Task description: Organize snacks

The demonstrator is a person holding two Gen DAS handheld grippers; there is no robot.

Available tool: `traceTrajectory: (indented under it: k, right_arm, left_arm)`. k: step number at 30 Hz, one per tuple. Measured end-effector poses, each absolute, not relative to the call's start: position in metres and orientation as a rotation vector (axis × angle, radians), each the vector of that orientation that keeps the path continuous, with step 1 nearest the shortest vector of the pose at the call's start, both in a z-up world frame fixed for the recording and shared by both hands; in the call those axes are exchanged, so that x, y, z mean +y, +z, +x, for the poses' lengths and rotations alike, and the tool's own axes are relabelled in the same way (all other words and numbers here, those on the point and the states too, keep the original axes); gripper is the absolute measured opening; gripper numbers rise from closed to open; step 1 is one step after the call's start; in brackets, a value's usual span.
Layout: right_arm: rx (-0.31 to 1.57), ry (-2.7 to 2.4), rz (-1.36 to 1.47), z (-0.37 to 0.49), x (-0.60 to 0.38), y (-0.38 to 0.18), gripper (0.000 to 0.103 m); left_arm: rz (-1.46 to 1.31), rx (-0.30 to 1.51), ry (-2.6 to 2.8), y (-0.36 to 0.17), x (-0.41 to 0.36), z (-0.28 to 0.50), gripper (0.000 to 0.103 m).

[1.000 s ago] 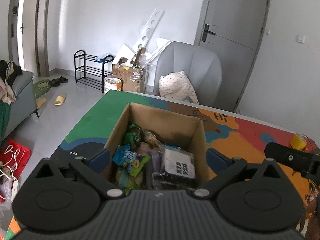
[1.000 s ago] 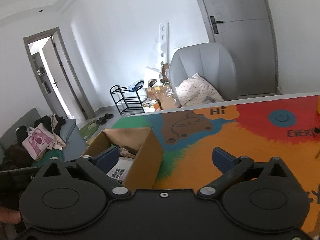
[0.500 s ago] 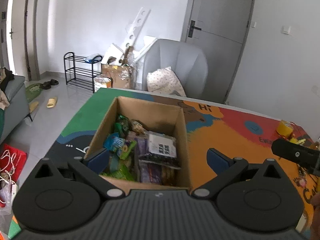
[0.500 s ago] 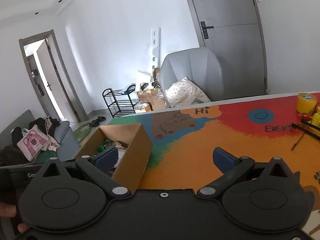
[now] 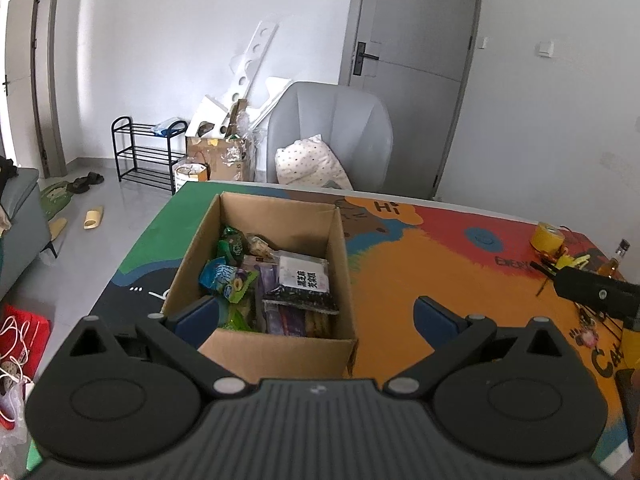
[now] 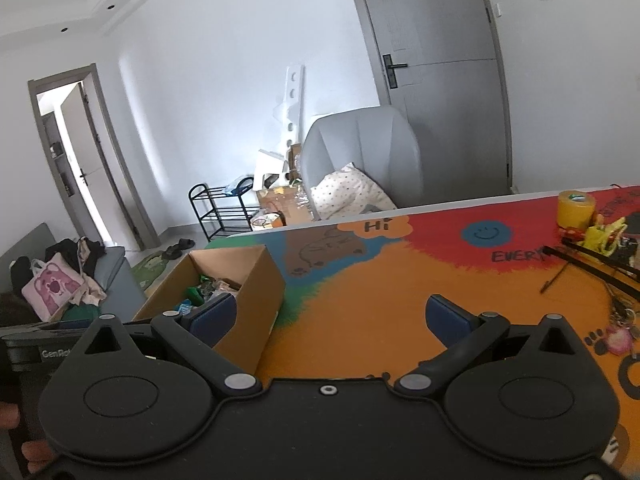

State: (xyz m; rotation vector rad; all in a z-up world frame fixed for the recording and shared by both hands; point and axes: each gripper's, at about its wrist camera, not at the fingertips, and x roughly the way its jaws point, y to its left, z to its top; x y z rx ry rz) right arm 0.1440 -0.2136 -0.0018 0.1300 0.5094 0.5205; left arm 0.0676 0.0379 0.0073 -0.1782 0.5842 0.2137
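The painted tabletop (image 6: 400, 300) carries "Hi" (image 6: 375, 225) in an orange cloud and, in black on the red patch, "EVERY" (image 6: 516, 256), its end hidden. In the right wrist view, the other gripper's body (image 6: 48, 350) reads "GenRo", cut off. A white-labelled snack packet (image 5: 304, 276) in the cardboard box (image 5: 280, 354) bears black Chinese characters too small to read

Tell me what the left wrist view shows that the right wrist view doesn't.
Only the left wrist view looks down into the cardboard box, showing the snack packets inside, including a dark packet with a white label. Only the right wrist view shows a pink bag on the sofa. Both show the box, the colourful table, the yellow tape roll and the grey chair. Both grippers, left and right, are open and empty.
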Motion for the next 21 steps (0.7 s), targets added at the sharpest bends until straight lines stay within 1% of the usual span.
traceTrajectory:
  k: [12,21]
  right_arm:
    - [0.496,0.51,0.108,0.115,-0.226,0.014,0.103]
    - [0.514,0.493,0.126,0.104,-0.239,0.013,0.103]
  left_arm:
    - [-0.154,0.555,0.186,0.019,0.035,0.036,0.103]
    - [-0.114,0.537,0.156,0.027,0.028,0.016,0.103]
